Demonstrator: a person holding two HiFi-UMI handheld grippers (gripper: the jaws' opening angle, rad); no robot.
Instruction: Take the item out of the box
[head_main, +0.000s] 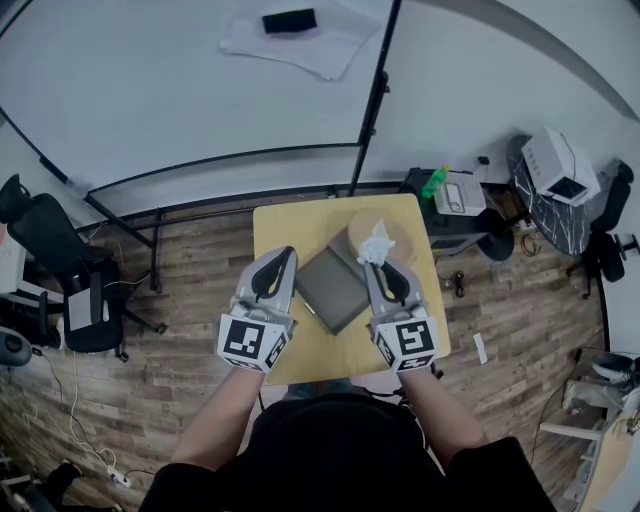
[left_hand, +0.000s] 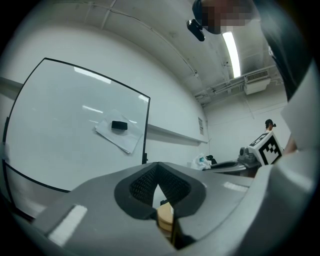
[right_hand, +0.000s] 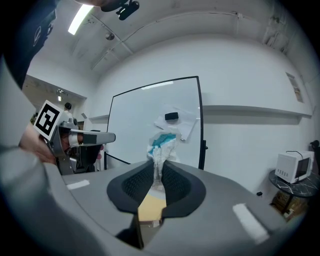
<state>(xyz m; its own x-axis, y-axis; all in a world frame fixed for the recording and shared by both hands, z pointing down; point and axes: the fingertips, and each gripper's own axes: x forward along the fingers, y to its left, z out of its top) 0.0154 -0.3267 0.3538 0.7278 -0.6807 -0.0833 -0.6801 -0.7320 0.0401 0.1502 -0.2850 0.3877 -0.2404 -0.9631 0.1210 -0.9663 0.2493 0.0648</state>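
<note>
You had the packet (head_main: 376, 243) clamped in your right gripper (head_main: 378, 262), over the round box (head_main: 392, 226) at the table's (head_main: 290, 225) far right corner. Your left gripper (head_main: 284, 254) was closed on nothing. The lift-out looked nearly done; setting it down remained.

Pale yellow all over the square wooden table top (head_main: 290, 225). Dark grey on the flat square slab (head_main: 333, 288), tan brown on the round cardboard box (head_main: 360, 228) right beside it. White with a teal-blue print on the crinkled plastic packet (right_hand: 161, 142). Light grey shells and black ribbed pads on the left gripper (left_hand: 159, 186) and the right gripper (right_hand: 157, 177), with black squares on white on each marker cube (head_main: 252, 342). Warm brown planks down on the floor (head_main: 190, 290). White on the whiteboard (head_main: 180, 80), black on its frame, and a black eraser (head_main: 289, 21) on white paper.
</note>
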